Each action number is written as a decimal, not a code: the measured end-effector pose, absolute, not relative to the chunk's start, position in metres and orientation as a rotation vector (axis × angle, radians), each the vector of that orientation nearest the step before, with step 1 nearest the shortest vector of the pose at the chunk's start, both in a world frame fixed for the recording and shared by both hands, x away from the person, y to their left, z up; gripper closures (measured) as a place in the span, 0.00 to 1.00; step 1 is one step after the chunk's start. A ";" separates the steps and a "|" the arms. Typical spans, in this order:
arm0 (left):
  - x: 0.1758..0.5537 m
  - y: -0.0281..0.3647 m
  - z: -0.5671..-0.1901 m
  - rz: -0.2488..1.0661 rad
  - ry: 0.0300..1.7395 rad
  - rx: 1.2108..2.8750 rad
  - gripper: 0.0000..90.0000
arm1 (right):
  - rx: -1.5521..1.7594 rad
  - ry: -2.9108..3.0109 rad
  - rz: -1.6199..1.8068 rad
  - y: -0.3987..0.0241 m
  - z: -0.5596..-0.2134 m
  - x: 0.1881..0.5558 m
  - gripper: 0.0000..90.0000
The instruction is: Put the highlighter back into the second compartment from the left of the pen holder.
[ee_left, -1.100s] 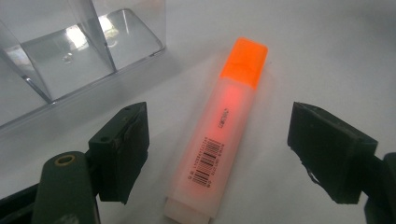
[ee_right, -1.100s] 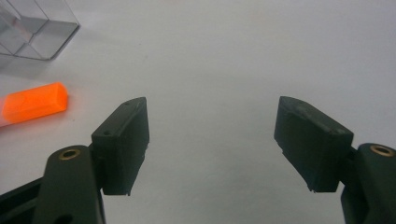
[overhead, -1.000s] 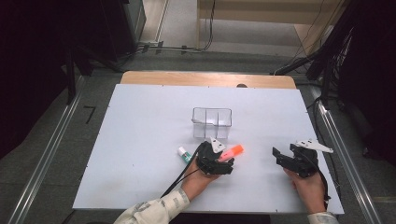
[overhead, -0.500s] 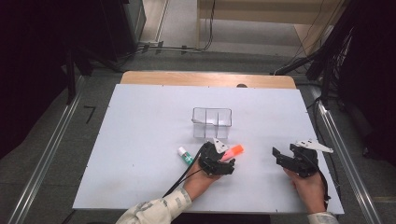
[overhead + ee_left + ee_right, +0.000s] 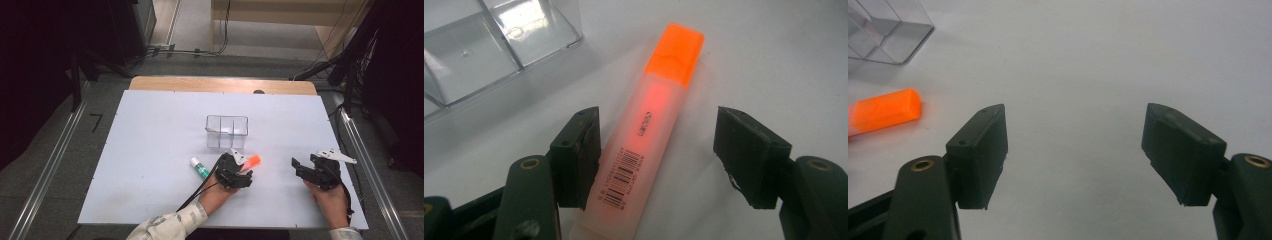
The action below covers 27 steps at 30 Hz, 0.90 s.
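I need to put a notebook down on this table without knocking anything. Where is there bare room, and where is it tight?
The table is bare left of the clear organizer, and behind it up to the wooden edge. The right side above the right hand-held gripper is bare too. It is crowded front centre: orange highlighter, green-capped tube and left hand-held gripper sit close below the organizer.

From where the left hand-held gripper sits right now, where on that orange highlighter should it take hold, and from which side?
Grip the highlighter across its pale, flat-sided barrel, near the barcode, coming straight down from above. It lies flat on the table, so only its two long sides are free. The left hand-held gripper already straddles it and its jaws have just been closing; one pad is about touching, the other still apart.
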<state>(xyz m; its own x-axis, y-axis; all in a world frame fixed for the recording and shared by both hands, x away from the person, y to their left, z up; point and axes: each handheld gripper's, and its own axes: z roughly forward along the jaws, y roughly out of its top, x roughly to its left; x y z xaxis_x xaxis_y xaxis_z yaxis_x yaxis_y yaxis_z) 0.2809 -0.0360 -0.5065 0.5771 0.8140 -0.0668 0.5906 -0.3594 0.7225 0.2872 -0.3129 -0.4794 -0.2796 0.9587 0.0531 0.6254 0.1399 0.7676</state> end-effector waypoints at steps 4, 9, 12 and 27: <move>0.280 -0.037 -0.506 0.410 1.114 2.094 0.42 | 1.516 1.969 0.968 -0.313 -0.479 0.287 0.28; 0.280 -0.037 -0.506 0.416 1.118 2.096 0.45 | 1.515 1.970 0.967 -0.312 -0.479 0.287 0.28; 0.278 -0.038 -0.506 0.419 1.115 2.100 0.45 | 1.514 1.970 0.967 -0.312 -0.479 0.287 0.28; 0.273 -0.042 -0.506 0.433 1.094 2.114 0.60 | 1.514 1.970 0.967 -0.312 -0.479 0.287 0.28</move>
